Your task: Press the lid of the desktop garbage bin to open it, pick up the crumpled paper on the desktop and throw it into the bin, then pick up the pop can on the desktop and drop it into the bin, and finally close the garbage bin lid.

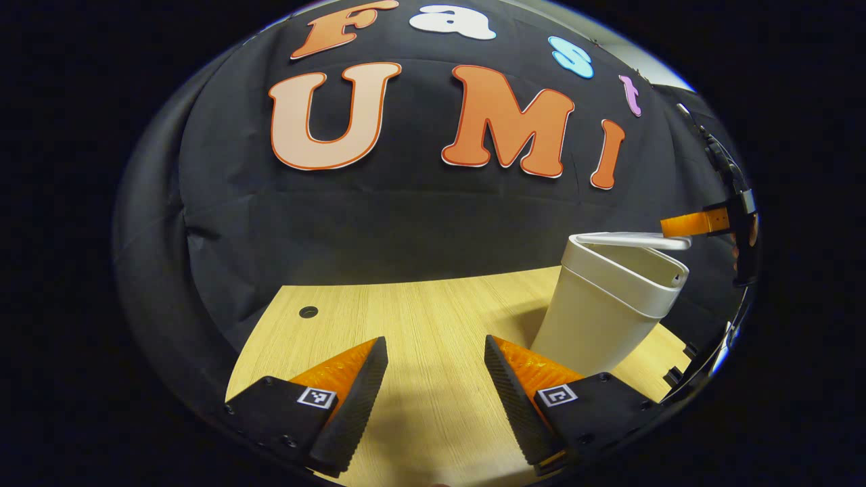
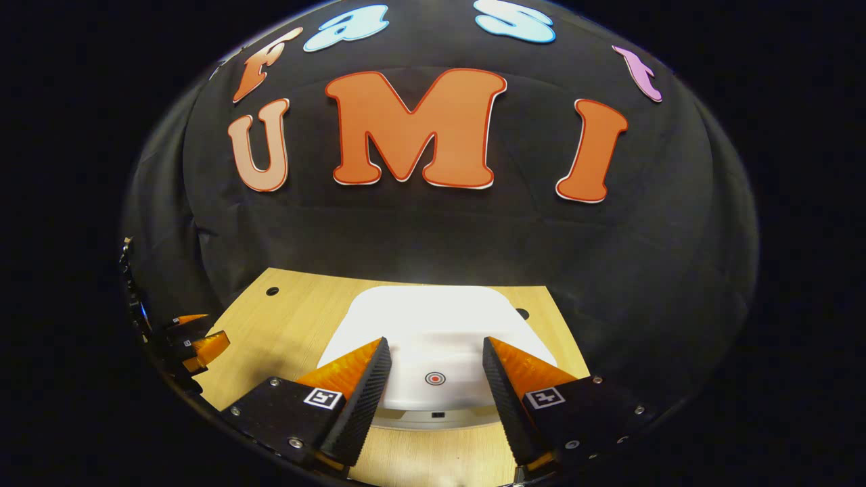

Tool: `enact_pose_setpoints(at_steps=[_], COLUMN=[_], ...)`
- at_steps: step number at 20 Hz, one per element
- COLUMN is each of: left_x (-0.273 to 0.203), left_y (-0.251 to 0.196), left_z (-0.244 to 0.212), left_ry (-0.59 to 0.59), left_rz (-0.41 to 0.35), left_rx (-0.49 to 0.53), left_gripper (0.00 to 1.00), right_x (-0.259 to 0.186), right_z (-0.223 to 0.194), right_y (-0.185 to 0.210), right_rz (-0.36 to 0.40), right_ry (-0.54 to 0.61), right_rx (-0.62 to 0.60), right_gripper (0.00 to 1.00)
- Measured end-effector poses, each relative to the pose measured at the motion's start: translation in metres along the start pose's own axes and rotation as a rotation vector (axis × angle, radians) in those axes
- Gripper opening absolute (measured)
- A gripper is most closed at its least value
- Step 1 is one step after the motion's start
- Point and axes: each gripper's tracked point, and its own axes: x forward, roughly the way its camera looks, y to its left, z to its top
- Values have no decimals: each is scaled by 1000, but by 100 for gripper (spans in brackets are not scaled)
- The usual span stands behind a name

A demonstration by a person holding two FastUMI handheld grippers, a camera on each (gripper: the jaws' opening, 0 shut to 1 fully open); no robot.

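Bin: in the left gripper view the white desktop garbage bin [image 1: 602,311] stands upright on the wooden desktop [image 1: 419,318], toward its right edge.
Lid: the lid [image 1: 632,240] is hinged up a little, with a gap between it and the bin's rim on the side away from the hinge; in the right gripper view it shows from above as a white rounded panel with a small red ring mark [image 2: 434,378] near its front edge.
Left gripper: the left gripper [image 1: 436,368] hangs over bare desktop just left of the bin, fingers spread apart with nothing between them.
Right gripper: the right gripper [image 2: 436,368] hovers above the bin's lid, fingers apart either side of the ring mark, gripping nothing; whether the tips touch the lid is hard to tell.
Seen from the bin's other side: a finger of the right gripper seems to rest at the raised lid's far edge.
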Motion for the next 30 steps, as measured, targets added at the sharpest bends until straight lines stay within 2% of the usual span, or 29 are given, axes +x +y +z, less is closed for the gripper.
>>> enact_pose_setpoints(at_steps=[6,7,11,12,13,16,17,19,21,25,30], left_x=[0,0,-1,-1,-1,-3,-3,-4,-5,-9,-21], left_y=[1,1,0,0,-1,-1,-1,-2,-3,0,22], left_z=[-1,-2,-3,-4,-3,-2,-2,-2,2,20,56], left_ry=[5,8,14,14,13,11,12,12,1,-35,-122], left_rz=[-4,-4,-8,-11,-13,-15,-18,-27,-34,-32,24], left_rx=[7,7,12,17,21,35,39,48,50,46,44], left_gripper=[92,92,92,89,92,93,96,92,92,92,92], right_x=[-4,-6,-6,-5,-7,-8,-9,-8,-8,-9,-17], right_z=[-36,-32,-38,-35,-38,-41,-43,-42,-40,-32,-13], right_y=[4,3,5,5,4,4,4,3,1,8,43], right_rz=[-1,-3,-8,-11,-12,-13,-14,-17,-19,-27,4], right_ry=[75,59,80,74,79,92,103,102,76,-16,-143], right_rx=[21,27,62,69,64,60,63,81,69,47,-22], right_gripper=[79,81,76,73,72,67,67,67,61,60,72])
